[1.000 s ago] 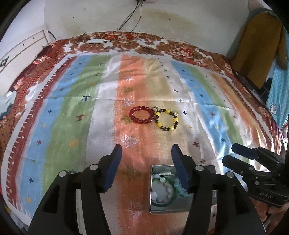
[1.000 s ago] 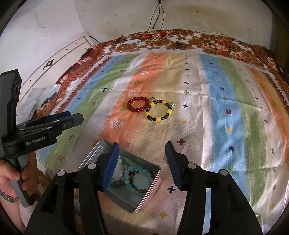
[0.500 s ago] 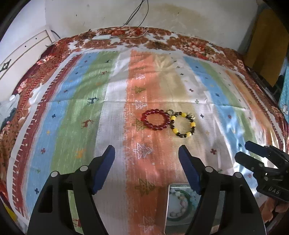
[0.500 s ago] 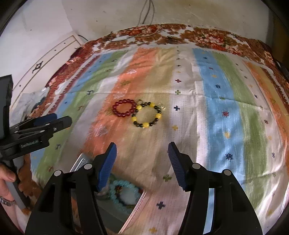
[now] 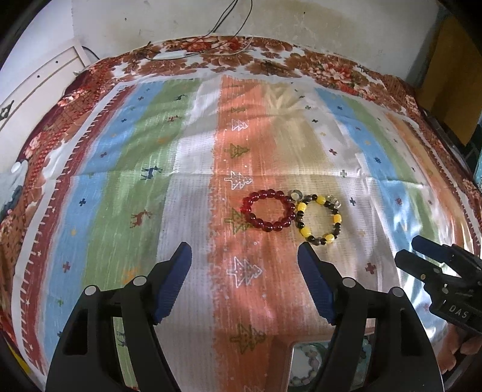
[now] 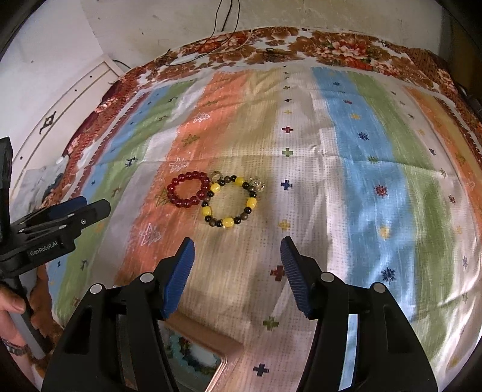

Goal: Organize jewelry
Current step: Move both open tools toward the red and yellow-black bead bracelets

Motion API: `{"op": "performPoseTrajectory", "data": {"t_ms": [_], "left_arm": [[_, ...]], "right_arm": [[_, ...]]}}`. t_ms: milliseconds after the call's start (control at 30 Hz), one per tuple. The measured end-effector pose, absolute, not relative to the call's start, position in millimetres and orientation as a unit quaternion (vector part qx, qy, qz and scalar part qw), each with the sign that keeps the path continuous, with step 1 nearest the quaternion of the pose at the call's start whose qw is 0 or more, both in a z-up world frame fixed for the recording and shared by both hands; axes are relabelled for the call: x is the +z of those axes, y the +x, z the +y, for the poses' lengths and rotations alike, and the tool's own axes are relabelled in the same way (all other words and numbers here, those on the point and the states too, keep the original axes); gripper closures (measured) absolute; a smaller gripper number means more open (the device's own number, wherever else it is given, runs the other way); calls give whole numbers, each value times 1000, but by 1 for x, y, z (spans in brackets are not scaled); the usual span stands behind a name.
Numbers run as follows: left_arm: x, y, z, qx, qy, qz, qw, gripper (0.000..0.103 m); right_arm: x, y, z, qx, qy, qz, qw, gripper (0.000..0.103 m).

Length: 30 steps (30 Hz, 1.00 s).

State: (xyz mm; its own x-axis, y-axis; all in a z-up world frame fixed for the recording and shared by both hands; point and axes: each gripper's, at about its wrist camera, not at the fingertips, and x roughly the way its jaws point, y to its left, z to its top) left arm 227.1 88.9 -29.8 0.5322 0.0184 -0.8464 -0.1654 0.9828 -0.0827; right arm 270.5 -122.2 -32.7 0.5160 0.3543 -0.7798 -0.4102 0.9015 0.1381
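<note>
A red bead bracelet (image 5: 268, 210) and a yellow-and-black bead bracelet (image 5: 320, 218) lie side by side, touching, on the striped cloth; they also show in the right wrist view, the red bracelet (image 6: 189, 189) left of the yellow-and-black one (image 6: 231, 202). A small ring (image 5: 296, 195) lies between them at the far side. My left gripper (image 5: 244, 254) is open and empty, short of the bracelets. My right gripper (image 6: 237, 248) is open and empty, just short of the yellow bracelet. A tin box (image 5: 304, 368) holding pale green bracelets sits under the grippers at the near edge; its corner (image 6: 208, 352) shows in the right wrist view.
The striped patterned cloth (image 5: 150, 187) covers a bed with a floral border at the far side. A white wall with hanging cables (image 5: 229, 18) stands behind. A white panel (image 6: 60, 111) runs along the left. A brown cupboard (image 5: 452, 69) stands at the right.
Both grippers have moved forward toward the two bracelets, which now look larger and nearer. The tin box has slipped to the bottom edge of both views. Both grippers stay open.
</note>
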Motion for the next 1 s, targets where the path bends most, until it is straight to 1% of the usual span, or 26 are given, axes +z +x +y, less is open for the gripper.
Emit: {"op": "performPoseTrajectory", "data": {"t_ms": [533,767,1000], "left_arm": [[-50,266,93,61,-67,501,861,30],[-67,288,93,64,-60,514,853,30],[-79,305,97,64,-78,520,848,31]], "right_arm": [[-52,310,-110,207,-37,462,861,44],[-60,325,-100,204,-49,468,858,44],[-74,342,-92,196,-65,481,852,44]]}}
